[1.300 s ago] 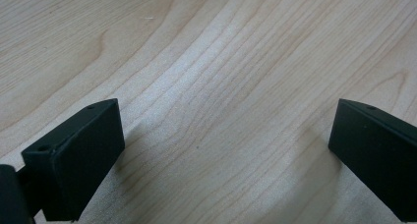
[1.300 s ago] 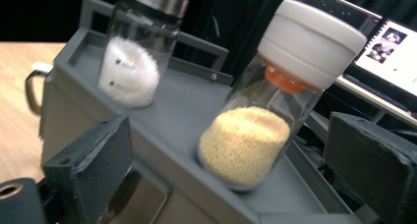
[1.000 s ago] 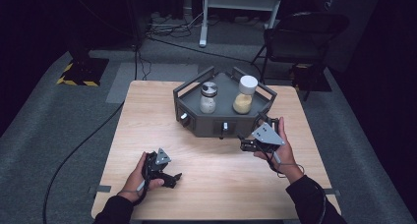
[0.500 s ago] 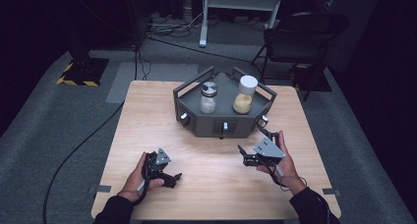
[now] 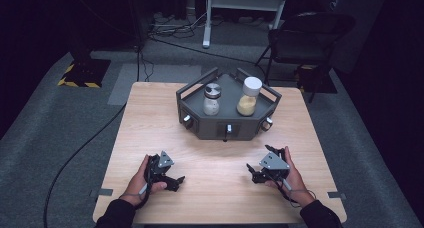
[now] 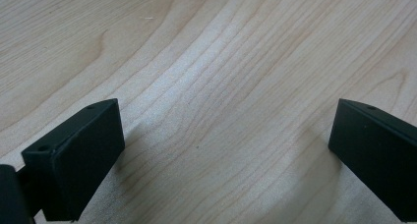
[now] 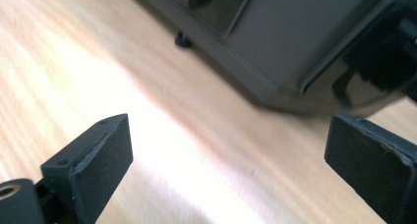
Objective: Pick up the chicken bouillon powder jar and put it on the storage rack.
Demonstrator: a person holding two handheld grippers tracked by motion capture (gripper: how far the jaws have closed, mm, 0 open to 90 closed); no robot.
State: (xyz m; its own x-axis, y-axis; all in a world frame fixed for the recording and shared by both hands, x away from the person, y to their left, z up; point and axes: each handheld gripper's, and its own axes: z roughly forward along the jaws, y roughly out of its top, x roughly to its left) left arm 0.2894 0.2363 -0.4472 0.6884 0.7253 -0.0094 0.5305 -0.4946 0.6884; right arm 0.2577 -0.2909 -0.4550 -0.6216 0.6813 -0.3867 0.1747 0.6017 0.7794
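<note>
Wood-grain table (image 5: 215, 153): both hands resting low w/ left gripper (image 5: 172, 180) & right gripper (image 5: 255, 174) (jaws spread wide, gripping nothing), facing angular grey tray (image 5: 210, 130).

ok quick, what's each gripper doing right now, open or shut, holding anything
Left gripper: open, holding nothing, low over the table.
Right gripper: open, holding nothing.

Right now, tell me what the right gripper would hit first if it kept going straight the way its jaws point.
Probably the dark grey tray stand. In the right gripper view it fills the space ahead of the open right gripper, with bare table between. The gripper is angled low, so it might graze the wood first.
</note>
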